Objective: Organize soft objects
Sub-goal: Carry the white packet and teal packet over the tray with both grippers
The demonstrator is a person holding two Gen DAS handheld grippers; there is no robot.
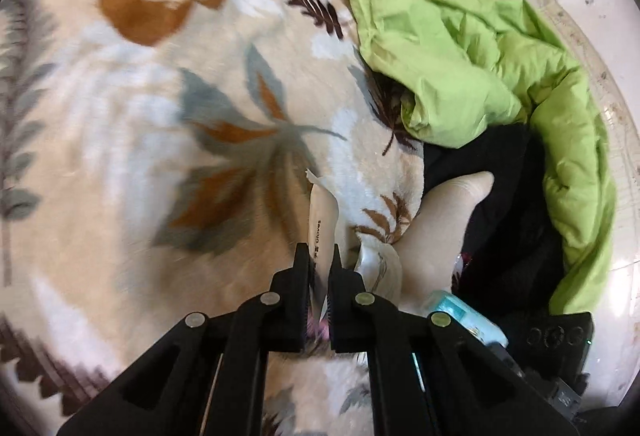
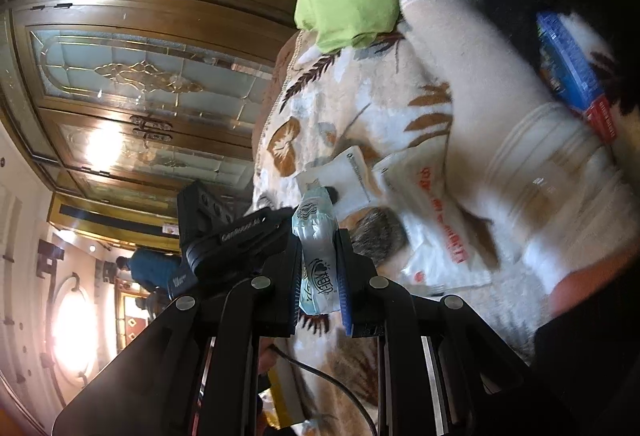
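Soft teal tissue pack (image 2: pixel 318 256) is sitting pinched in my right tongs (image 2: pixel 320 260), while my left tongs (image 1: pixel 319 268) are clamping a flat white glove packet (image 1: pixel 322 220) over the floral fleece blanket (image 1: pixel 160 116); green quilt (image 1: pixel 460 56) and white plastic bag (image 2: pixel 432 220) are looking unsorted.

Soft things spread on a blanket around two hand-held grippers

The left hand-held gripper (image 1: pixel 319 256) is clamped on a flat white glove packet (image 1: pixel 321 212) above the beige leaf-patterned plush blanket (image 1: pixel 160 116); right of it lies a cream knitted sock (image 1: pixel 440 224), and beyond that a crumpled lime-green cloth (image 1: pixel 460 48) over a black garment (image 1: pixel 508 204). The right hand-held gripper (image 2: pixel 320 260) grips a pale blue tissue pack (image 2: pixel 316 248); ahead lie a white printed plastic bag (image 2: pixel 432 220) and, to the right, a blue carton (image 2: pixel 572 72).
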